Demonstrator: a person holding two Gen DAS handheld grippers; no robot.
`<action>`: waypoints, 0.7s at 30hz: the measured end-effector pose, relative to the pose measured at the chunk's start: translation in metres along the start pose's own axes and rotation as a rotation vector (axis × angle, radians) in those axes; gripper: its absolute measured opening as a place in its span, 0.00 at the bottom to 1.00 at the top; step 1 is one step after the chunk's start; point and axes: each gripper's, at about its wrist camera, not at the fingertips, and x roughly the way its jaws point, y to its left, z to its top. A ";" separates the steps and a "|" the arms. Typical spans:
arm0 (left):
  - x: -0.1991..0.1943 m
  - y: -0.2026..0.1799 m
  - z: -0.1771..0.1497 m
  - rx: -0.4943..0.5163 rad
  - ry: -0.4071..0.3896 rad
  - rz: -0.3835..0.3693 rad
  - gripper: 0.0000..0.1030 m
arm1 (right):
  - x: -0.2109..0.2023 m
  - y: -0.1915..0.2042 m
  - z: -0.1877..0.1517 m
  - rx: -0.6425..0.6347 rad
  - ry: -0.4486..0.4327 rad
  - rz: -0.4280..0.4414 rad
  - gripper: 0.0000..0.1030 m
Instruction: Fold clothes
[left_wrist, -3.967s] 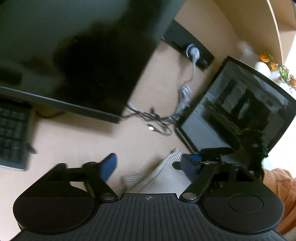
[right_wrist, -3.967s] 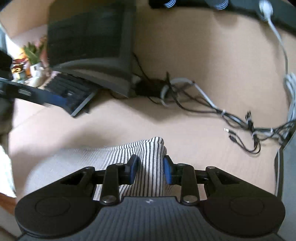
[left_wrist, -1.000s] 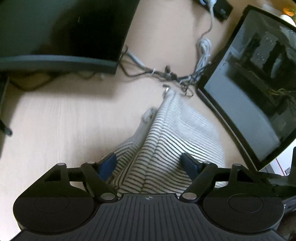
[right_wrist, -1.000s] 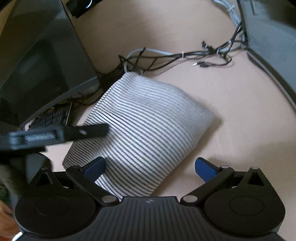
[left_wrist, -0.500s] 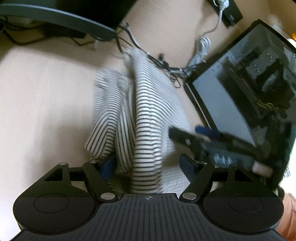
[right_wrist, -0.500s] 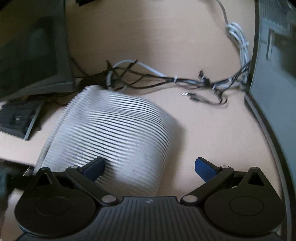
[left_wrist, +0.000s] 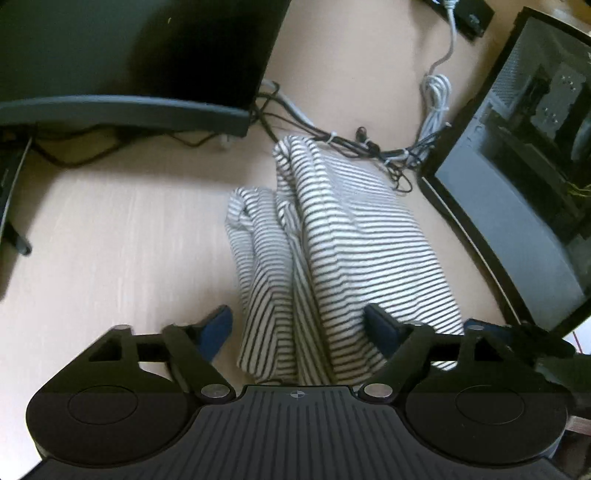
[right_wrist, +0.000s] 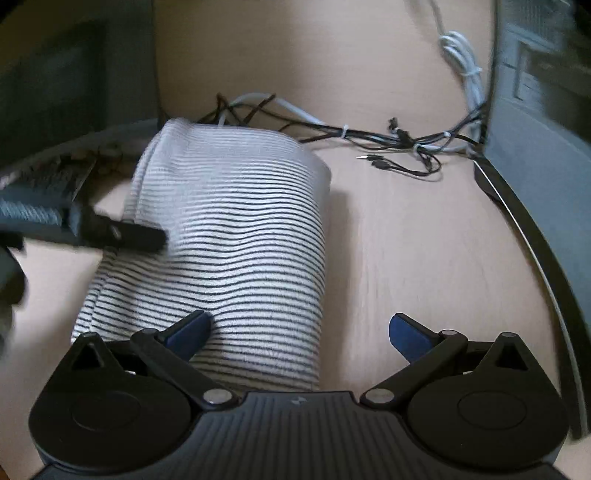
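The striped garment (left_wrist: 332, 236) lies folded in a bundle on the light wooden desk (left_wrist: 110, 240), just in front of the tangle of cables (left_wrist: 362, 147) and between the monitor (left_wrist: 129, 55) and the computer case (left_wrist: 517, 166). The left claw (left_wrist: 299, 326) is opening, the garment's near end between its fingers. The right claw (right_wrist: 299, 332) stands wide, gripping nothing, over the garment's right edge.

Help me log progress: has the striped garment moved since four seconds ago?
Yes. The striped garment was then pinched in the right gripper, clear of the cable bundle; now it lies released, its far edge beside those cables.
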 end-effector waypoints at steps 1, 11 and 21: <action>0.001 0.001 -0.001 -0.001 -0.001 0.002 0.85 | -0.002 -0.002 0.001 0.000 0.003 0.014 1.00; 0.002 -0.001 -0.002 0.059 -0.012 0.028 0.90 | -0.007 -0.021 0.043 0.008 -0.133 0.010 1.00; 0.005 0.012 -0.004 0.026 -0.013 0.030 0.95 | 0.073 0.025 0.087 -0.053 0.029 0.051 1.00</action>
